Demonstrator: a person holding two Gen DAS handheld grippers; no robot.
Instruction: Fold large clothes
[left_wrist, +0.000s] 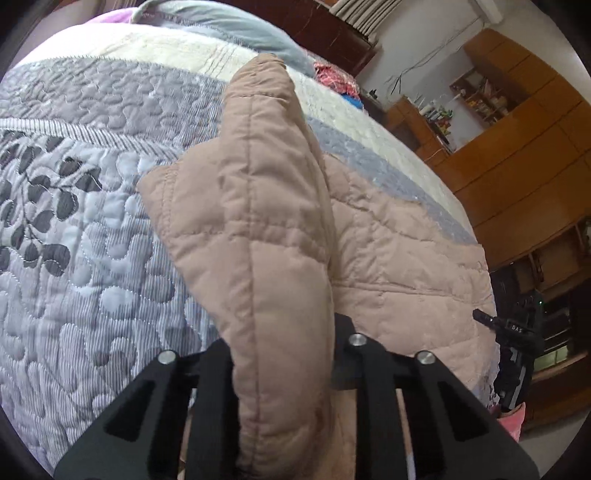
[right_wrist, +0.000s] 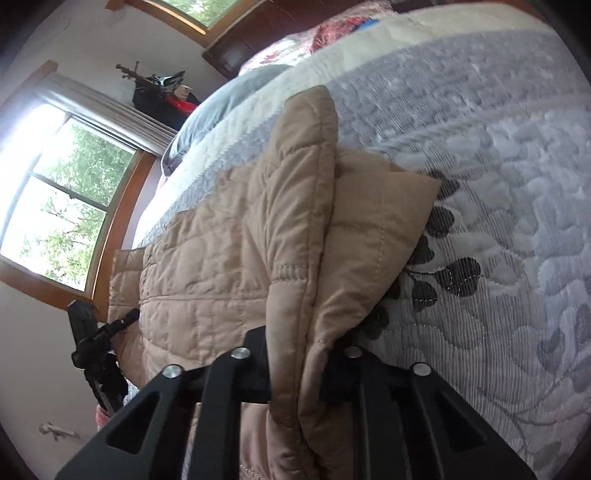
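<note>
Both grippers are clamped down, and it is the beige quilted jacket between the jaws each time. The left gripper pinches a thick puffy fold of it that rises straight up the middle of the left wrist view. The right gripper squeezes a doubled-over edge, the padded layers bunched tight between its black fingers.

The rest of the jacket lies spread on the bed, on a grey quilted bedspread with a dark leaf print. A loose corner of the fabric pokes out onto those leaves just right of the fold in the right wrist view.

Around it: a grey pillow sits near the head of the bed, and a heap of red and pink patterned cloth lies beyond the cream band of the bedspread. Orange-brown wooden cabinets line the far wall, with an open shelf full of small items too tiny to name. In the right wrist view a bright window shows green trees outside. Each camera catches the other gripper at the jacket's far edge, the right one seen from the left wrist at.
</note>
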